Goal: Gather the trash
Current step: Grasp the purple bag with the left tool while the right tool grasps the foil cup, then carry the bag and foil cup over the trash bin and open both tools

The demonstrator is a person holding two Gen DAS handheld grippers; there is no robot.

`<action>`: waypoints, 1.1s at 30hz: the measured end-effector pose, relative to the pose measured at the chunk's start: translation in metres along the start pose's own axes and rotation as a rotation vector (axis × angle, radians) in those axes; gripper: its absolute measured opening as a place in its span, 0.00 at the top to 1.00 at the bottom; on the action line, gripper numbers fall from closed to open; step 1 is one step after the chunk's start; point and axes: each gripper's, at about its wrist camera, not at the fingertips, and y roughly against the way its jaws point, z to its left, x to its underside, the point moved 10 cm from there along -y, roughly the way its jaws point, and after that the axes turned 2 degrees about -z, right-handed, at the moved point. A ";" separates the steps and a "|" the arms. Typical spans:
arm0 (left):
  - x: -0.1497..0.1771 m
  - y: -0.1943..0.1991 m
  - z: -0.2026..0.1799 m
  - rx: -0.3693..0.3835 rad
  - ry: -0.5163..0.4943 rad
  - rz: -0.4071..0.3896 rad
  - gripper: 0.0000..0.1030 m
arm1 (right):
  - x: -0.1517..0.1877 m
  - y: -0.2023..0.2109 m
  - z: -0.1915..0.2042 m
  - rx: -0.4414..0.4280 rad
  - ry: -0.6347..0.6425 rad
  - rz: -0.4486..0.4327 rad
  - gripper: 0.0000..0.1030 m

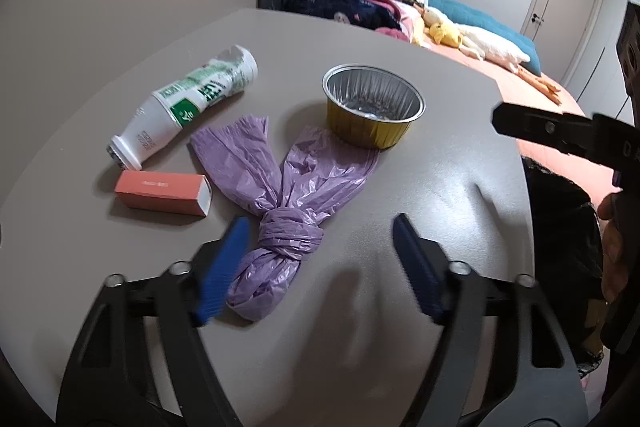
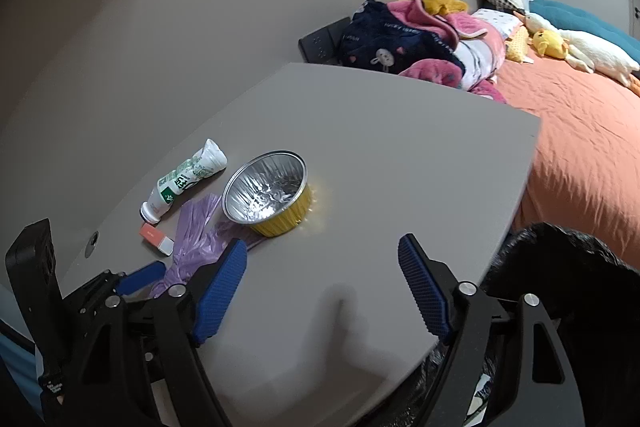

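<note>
A knotted purple plastic bag (image 1: 280,211) lies on the grey table (image 1: 448,195) between the fingers of my left gripper (image 1: 320,267). The jaws are open; the left pad is close against the bag, the right pad is well apart from it. Beyond it stand a gold foil cup (image 1: 372,107), a white and green bottle (image 1: 188,103) on its side and a small pink box (image 1: 162,193). My right gripper (image 2: 322,287) hovers open over bare table, the foil cup (image 2: 268,195) ahead to its left. The purple bag (image 2: 192,239) sits left of it.
A black trash bag (image 2: 560,267) hangs open off the table's right edge. Behind the table is a bed with an orange sheet (image 2: 580,131), a pile of clothes (image 2: 404,43), plush ducks (image 2: 576,47) and pillows. A wall runs along the left.
</note>
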 end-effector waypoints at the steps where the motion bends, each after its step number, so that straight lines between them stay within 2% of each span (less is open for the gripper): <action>1: 0.001 -0.003 0.001 -0.001 0.000 0.011 0.42 | -0.001 -0.003 0.002 -0.002 0.003 0.006 0.27; 3: 0.002 -0.008 0.003 -0.009 0.002 0.030 0.54 | -0.003 -0.012 0.006 -0.006 0.007 0.020 0.27; 4: 0.003 -0.010 0.004 -0.010 0.002 0.038 0.55 | -0.004 -0.015 0.006 -0.008 0.008 0.025 0.27; 6: 0.002 -0.011 0.007 -0.018 -0.001 0.037 0.57 | -0.006 -0.023 0.009 -0.010 0.007 0.033 0.27; 10: 0.001 -0.012 0.009 -0.029 -0.003 0.030 0.58 | -0.011 -0.037 0.014 -0.012 -0.003 0.049 0.36; 16: 0.001 -0.012 0.009 -0.033 -0.012 0.023 0.61 | -0.018 -0.061 0.018 0.011 -0.028 0.082 0.51; 18: 0.001 -0.011 0.010 -0.017 0.000 0.020 0.64 | -0.018 -0.068 0.020 0.021 -0.028 0.095 0.57; 23: 0.001 -0.010 0.007 0.016 0.009 0.017 0.72 | -0.015 -0.076 0.023 0.032 -0.005 0.110 0.92; 27: 0.001 -0.009 0.008 0.036 0.030 0.014 0.76 | -0.016 -0.068 0.021 0.041 0.000 0.079 0.94; 33: 0.001 -0.004 0.004 0.067 0.046 0.014 0.77 | -0.018 -0.054 0.017 0.048 0.009 0.058 0.95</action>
